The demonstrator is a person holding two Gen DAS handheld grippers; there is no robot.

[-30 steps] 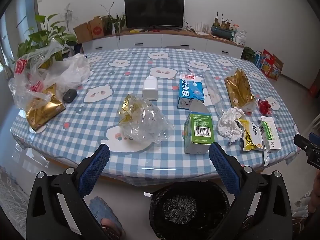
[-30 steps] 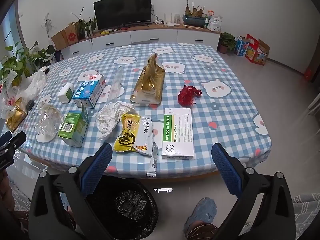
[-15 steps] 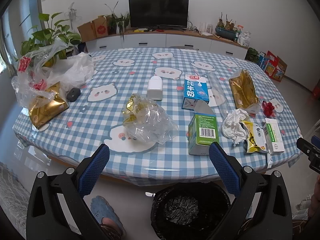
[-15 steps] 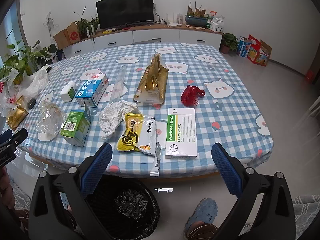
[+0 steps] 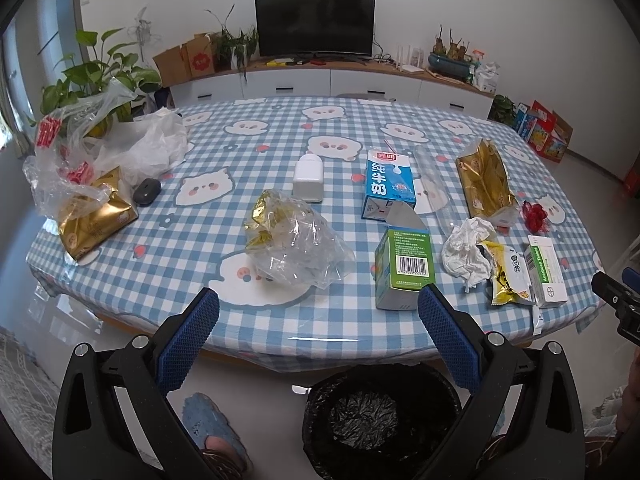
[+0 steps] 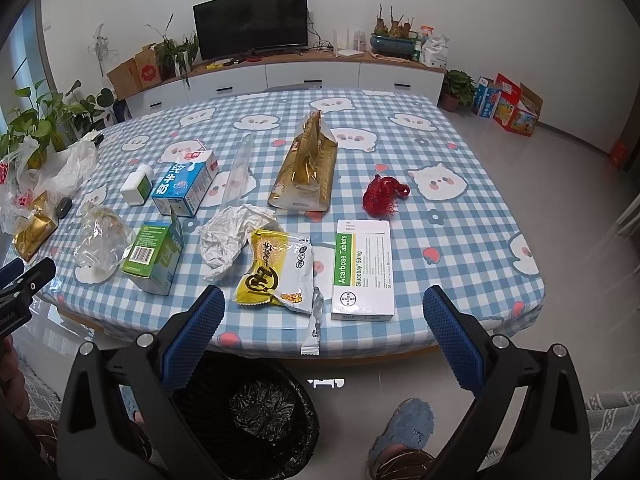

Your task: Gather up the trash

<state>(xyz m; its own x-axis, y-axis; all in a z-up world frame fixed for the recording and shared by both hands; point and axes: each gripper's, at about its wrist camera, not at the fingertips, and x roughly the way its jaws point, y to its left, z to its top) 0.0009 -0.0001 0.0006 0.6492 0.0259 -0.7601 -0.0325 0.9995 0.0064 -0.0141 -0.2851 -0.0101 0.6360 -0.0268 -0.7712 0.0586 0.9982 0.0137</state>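
Observation:
Trash lies on a blue checked table (image 5: 200, 240): a crumpled clear bag (image 5: 296, 246), a green carton (image 5: 404, 268), a blue milk carton (image 5: 388, 184), crumpled white paper (image 5: 466, 252), a yellow snack wrapper (image 6: 276, 272), a white tablet box (image 6: 364, 268), a gold bag (image 6: 308, 168) and a red net (image 6: 382, 196). A black-lined bin (image 5: 380, 416) stands on the floor below the near table edge. My left gripper (image 5: 318, 336) hangs open over the edge, facing the clear bag and green carton. My right gripper (image 6: 324, 334) is open in front of the wrapper and tablet box. Both hold nothing.
At the table's left end sit plastic bags (image 5: 80, 152), another gold bag (image 5: 94, 216), a dark mouse (image 5: 146, 192) and a white bottle (image 5: 308, 176). A potted plant (image 5: 96, 76), TV cabinet (image 5: 320, 80) and boxes (image 6: 508, 104) line the room. A person's slippered feet (image 6: 404, 428) stand near the bin.
Both grippers have drifted slightly back and up from the table, so the items look a little lower and farther. Nothing on the table has moved.

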